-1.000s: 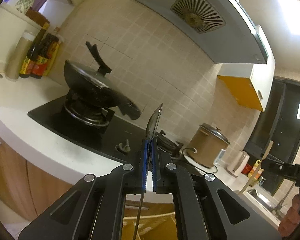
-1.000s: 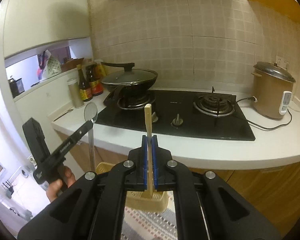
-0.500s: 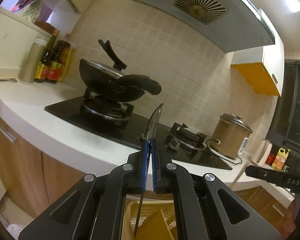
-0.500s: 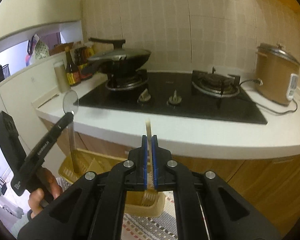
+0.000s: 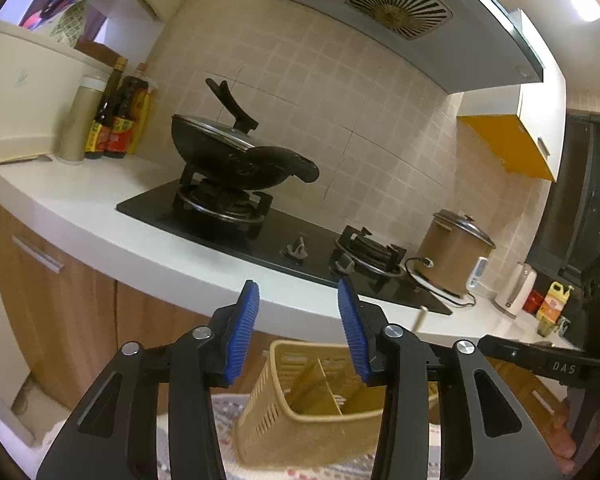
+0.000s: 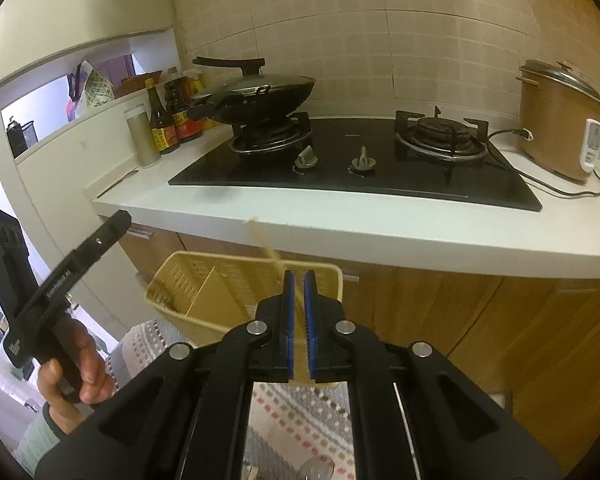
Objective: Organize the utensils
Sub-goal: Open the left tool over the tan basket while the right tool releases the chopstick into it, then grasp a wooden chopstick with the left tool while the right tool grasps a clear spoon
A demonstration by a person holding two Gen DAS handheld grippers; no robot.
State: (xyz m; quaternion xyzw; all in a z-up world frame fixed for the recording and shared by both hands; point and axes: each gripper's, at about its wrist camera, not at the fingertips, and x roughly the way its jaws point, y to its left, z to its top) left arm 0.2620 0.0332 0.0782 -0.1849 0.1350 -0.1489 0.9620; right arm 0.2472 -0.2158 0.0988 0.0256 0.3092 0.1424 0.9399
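The left gripper (image 5: 298,328) has its jaws spread wide with nothing between them, poised above a yellow slotted basket (image 5: 300,412) with inner dividers that sits on a patterned cloth (image 6: 296,412) below the white counter (image 5: 100,216). The right gripper (image 6: 299,320) has its jaws narrowly parted around a blurred, tilted wooden stick (image 6: 266,240) over the same basket; whether the pads actually press it, I cannot tell.
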